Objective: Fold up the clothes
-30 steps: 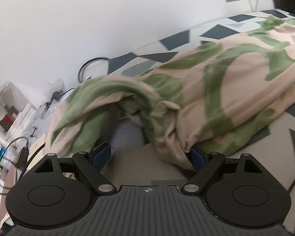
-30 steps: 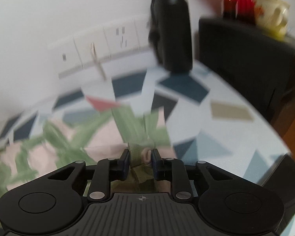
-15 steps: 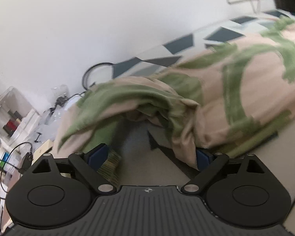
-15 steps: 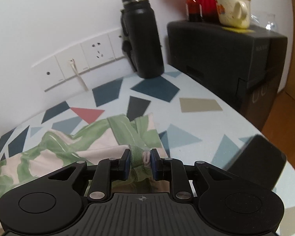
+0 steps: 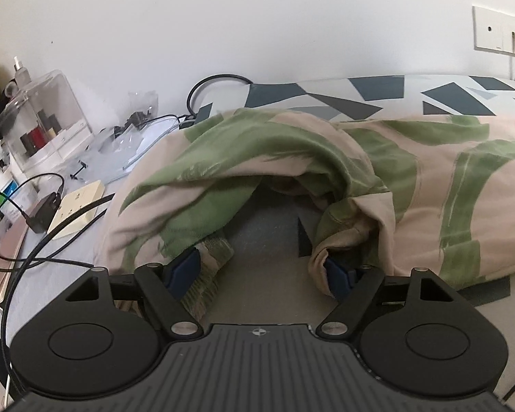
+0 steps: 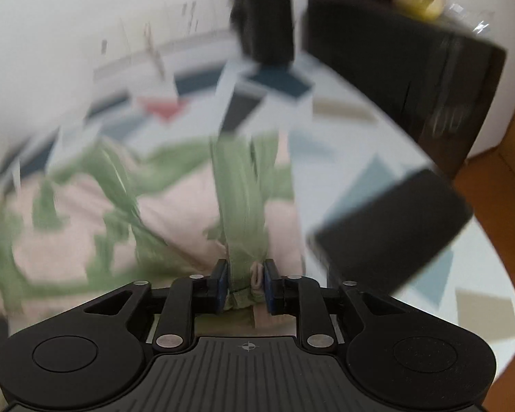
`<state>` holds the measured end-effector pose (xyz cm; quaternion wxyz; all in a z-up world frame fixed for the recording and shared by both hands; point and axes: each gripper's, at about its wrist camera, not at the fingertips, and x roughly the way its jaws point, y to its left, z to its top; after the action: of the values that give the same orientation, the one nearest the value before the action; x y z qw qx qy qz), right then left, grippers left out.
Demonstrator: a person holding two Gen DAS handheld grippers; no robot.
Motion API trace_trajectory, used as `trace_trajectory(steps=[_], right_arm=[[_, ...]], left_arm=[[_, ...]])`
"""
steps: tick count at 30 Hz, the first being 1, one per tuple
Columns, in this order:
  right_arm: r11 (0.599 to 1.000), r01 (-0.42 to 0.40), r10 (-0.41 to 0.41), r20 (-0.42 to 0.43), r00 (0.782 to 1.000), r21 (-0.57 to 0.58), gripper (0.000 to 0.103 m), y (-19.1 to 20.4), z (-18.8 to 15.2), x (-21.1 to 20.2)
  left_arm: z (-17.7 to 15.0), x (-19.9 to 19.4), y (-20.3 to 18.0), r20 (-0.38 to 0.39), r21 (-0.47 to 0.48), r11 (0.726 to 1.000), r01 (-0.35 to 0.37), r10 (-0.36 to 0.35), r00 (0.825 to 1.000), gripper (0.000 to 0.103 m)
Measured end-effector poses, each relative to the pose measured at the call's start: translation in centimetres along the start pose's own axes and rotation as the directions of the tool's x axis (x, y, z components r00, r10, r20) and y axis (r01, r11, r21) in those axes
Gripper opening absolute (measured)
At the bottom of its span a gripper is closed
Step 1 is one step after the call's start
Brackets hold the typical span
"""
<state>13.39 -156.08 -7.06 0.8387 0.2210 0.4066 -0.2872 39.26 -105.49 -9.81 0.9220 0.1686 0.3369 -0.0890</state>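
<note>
Beige cotton garment with green brush-stroke print (image 5: 377, 158), lying crumpled on the counter with a white geometric-patterned cover (image 5: 367, 91). Left gripper (image 5: 264, 267): jaws spread wide and released, straddling a raised, tunnel-like fold of hem; cloth brushes both blue pads, nothing pinched. Right gripper (image 6: 245, 283): jaws clenched on a bunched green strip of the same garment (image 6: 243, 206); view motion-blurred. The garment's long axis appears to run from the left jaws toward the right ones. Judged next need: the left jaws, already at the open hem, must close on one edge before any fold.
</note>
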Motion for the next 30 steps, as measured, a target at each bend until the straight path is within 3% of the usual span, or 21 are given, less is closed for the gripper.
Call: trace_trajectory(steps=[2, 8, 11, 16, 19, 21, 22, 23, 30], right_arm=[[0.999, -0.002, 0.001, 0.037, 0.999, 0.033, 0.032, -0.4, 0.8, -0.6], [0.997, -0.036, 0.026, 0.165, 0.986, 0.061, 0.040, -1.3, 4.8, -0.8], [0.993, -0.085, 0.072, 0.166, 0.984, 0.076, 0.040, -1.4, 6.7, 1.8], [0.999, -0.052, 0.051, 0.093, 0.994, 0.008, 0.040, 0.4, 7.6, 6.2], [0.999, -0.014, 0.018, 0.090, 0.996, -0.047, 0.056, 1.5, 7.4, 7.5], [0.996, 0.013, -0.004, 0.100, 0.995, -0.084, 0.044, 2.2, 7.1, 7.4], [0.996, 0.012, -0.002, 0.109, 0.994, -0.090, 0.019, 2.3, 7.0, 6.9], [0.995, 0.011, 0.000, 0.118, 0.993, -0.095, 0.007, 2.4, 6.9, 6.5], [0.996, 0.089, -0.086, 0.284, 0.955, 0.003, 0.002, 0.9, 7.1, 0.7]], left_arm=[[0.2, 0.1, 0.0, -0.006, -0.008, 1.000, 0.000, 0.000, 1.000, 0.078], [0.3, 0.4, 0.2, -0.020, -0.042, 0.999, -0.005, 0.004, 1.000, 0.079], [0.4, 0.5, 0.3, -0.030, -0.043, 0.999, -0.005, 0.004, 1.000, 0.080], [0.6, 0.6, 0.2, -0.042, -0.042, 0.999, -0.009, 0.007, 0.999, 0.081], [0.6, 0.7, 0.3, -0.045, -0.053, 0.999, -0.011, 0.009, 0.999, 0.082], [0.6, 0.7, 0.4, -0.046, -0.060, 0.998, -0.011, 0.008, 0.999, 0.083], [0.6, 0.8, 0.5, -0.046, -0.065, 0.998, -0.010, 0.007, 0.999, 0.083], [0.6, 0.8, 0.5, -0.047, -0.070, 0.998, -0.009, 0.006, 0.999, 0.084], [0.7, 1.0, 0.8, -0.051, -0.074, 0.997, 0.005, -0.008, 0.999, 0.084]])
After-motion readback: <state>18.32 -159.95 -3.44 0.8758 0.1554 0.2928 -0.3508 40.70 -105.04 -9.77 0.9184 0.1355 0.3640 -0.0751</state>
